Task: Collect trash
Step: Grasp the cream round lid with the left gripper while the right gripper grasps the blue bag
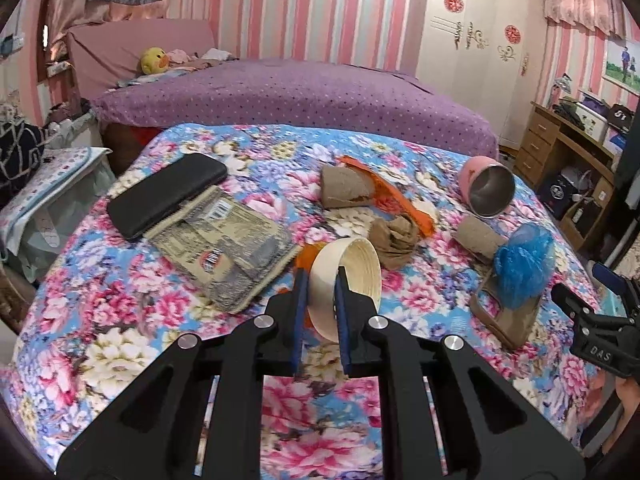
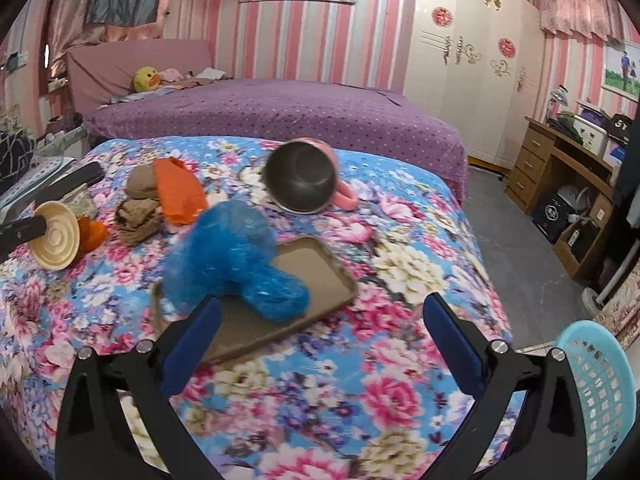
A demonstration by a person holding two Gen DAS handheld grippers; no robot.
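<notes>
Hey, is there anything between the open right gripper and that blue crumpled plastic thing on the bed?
Nothing visible blocks it. The right gripper is open, and the blue crumpled plastic lies just ahead of its left finger, resting on a brown tray. Only bare floral bedspread shows between the fingers and the plastic.

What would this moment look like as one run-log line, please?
left gripper: shut on cream bowl | right gripper: open, empty | blue basket: beside bed

Cream bowl (image 1: 346,276); floral blue-pink bedspread (image 1: 120,300); purple dotted sheet (image 1: 300,96)
</notes>
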